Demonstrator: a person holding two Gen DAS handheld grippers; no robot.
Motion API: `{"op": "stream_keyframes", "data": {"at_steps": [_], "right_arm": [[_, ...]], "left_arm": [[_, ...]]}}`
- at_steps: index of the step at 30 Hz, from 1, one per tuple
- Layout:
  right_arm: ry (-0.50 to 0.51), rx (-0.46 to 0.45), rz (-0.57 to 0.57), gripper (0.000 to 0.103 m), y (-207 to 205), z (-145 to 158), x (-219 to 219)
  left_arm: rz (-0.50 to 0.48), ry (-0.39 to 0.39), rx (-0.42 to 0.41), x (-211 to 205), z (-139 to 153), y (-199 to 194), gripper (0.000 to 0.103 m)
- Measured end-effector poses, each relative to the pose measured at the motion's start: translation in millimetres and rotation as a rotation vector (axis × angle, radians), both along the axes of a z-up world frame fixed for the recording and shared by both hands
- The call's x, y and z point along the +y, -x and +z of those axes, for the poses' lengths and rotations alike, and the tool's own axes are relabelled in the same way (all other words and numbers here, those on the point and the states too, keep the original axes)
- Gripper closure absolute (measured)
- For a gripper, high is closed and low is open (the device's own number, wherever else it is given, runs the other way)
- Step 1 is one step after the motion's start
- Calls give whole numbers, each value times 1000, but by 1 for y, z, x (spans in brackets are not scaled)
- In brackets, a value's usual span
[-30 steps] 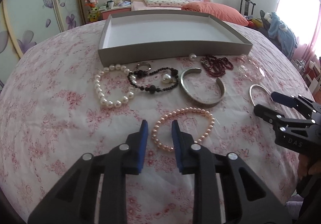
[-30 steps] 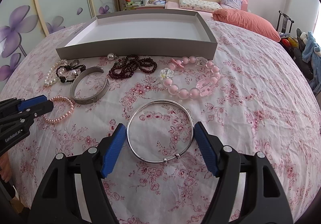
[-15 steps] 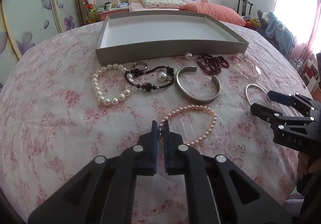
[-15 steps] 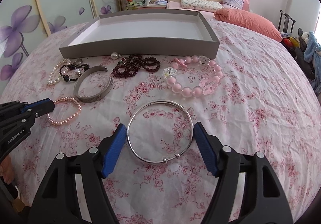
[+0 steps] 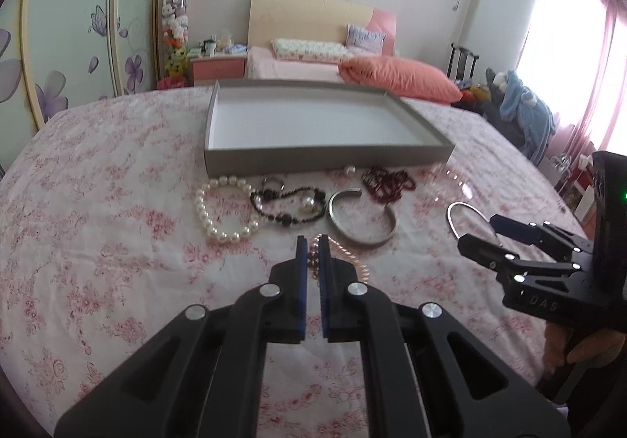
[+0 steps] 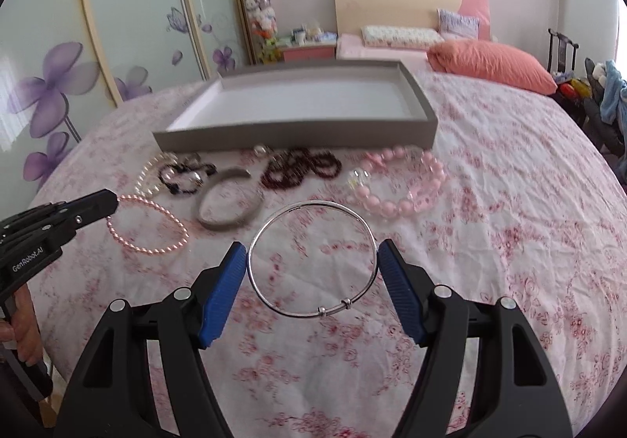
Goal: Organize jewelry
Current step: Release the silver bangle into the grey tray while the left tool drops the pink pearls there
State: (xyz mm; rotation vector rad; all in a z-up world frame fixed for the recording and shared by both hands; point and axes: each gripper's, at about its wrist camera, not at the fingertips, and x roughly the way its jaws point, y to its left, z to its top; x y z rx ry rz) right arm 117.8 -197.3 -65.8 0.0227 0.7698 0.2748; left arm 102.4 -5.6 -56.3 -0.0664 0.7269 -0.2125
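Floral bedspread under both claws: left gripper (image 5: 312,242) pinches the limp pink bead bracelet (image 6: 147,226), while right gripper (image 6: 312,255) spans the stiff, slippery silver bangle (image 6: 312,257) across its rim.

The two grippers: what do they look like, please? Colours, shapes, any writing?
Both are black, angular tools with silver rivets and ribbed blue pads on two fingers. The left gripper bears white "GenRobot.AI" lettering; the right gripper shows "DAS" on its body and a small green light. No sleeves or cables are visible.

Scattered bracelets (image 5: 345,210) crowd the approach to the grey tray (image 6: 298,132); bare floral tabletop (image 6: 509,242) lies open right.
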Motion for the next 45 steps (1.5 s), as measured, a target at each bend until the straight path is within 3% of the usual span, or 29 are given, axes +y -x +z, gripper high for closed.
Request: {"op": "stream_keyframes", "data": {"at_steps": [13,26,37,45], "right_arm": [[-31,-209,-20,34,20,31,9],[-35,-344,-55,33,25,64,6],[-58,-520,-127,33,1,108,0],[-74,-549,-158,33,-35,109,-2]], "left_arm": [[45,1,-110,-3,21,17,97],[105,-37,-183,-2,45,18,97],[144,-93,-345,-12,99,-11,97],[157,-86,-355,-19,107,-58,97]]}}
